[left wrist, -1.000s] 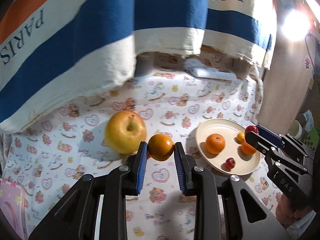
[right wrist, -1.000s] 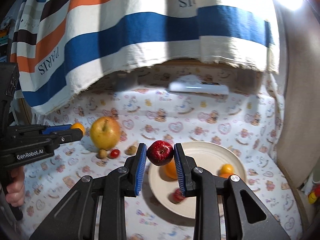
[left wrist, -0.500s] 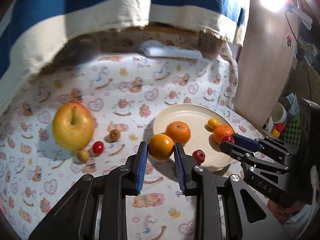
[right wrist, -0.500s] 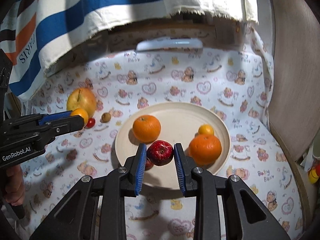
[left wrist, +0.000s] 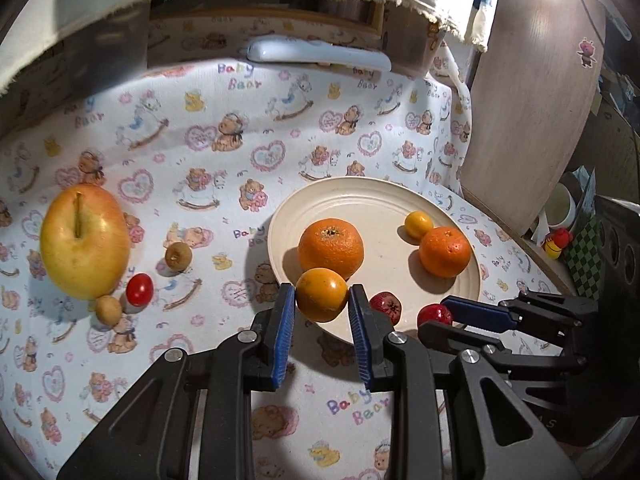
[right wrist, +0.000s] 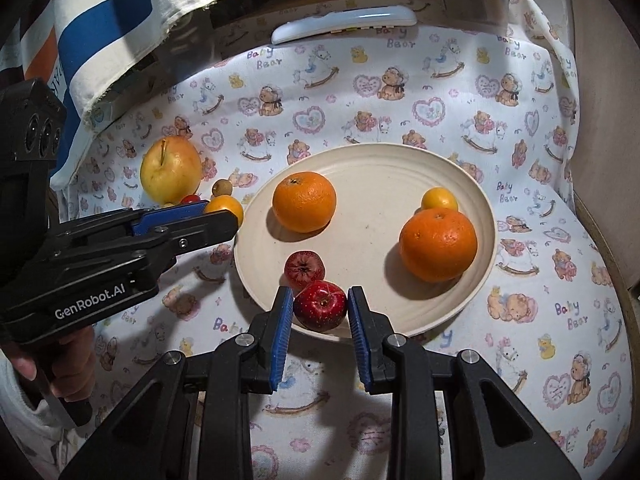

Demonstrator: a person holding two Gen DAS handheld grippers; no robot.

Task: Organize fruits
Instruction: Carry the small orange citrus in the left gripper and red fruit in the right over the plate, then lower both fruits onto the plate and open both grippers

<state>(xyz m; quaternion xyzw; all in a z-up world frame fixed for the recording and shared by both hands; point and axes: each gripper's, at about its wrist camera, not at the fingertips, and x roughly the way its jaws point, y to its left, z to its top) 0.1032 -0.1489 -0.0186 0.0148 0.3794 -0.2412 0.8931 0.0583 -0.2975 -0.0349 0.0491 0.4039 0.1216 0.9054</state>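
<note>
On the bear-printed cloth (left wrist: pixel 248 128) at far left sits a big yellow apple (left wrist: pixel 85 241), stem up, with a small tan fruit (left wrist: pixel 108 310) and a red cherry tomato (left wrist: pixel 139 289) just beside its lower edge and a brownish round fruit (left wrist: pixel 178 255) a little farther right. Next comes the cream plate (right wrist: pixel 404 164), holding a large orange (right wrist: pixel 304 201) toward its left, a dark red fruit (right wrist: pixel 304 267) near its front rim, a second large orange (right wrist: pixel 438 244) on the right and a small yellow-orange fruit (right wrist: pixel 439 200) touching that orange from behind. At the back, a white bar-shaped object (right wrist: pixel 344 24) lies under the hem of a striped fabric (right wrist: pixel 100 28). A wooden panel (left wrist: pixel 532 120) stands at the right.

The left gripper (left wrist: pixel 322 300) has its blue pads clamped on a small orange fruit (left wrist: pixel 321 294), held at the plate's left front edge, just in front of the left orange; whether it rests on the plate cannot be told. The right gripper (right wrist: pixel 320 307) is clamped on a small red apple (right wrist: pixel 320 305) at the plate's front rim, just beside the dark red fruit. A hand (right wrist: pixel 70 364) grips the left gripper's handle.
</note>
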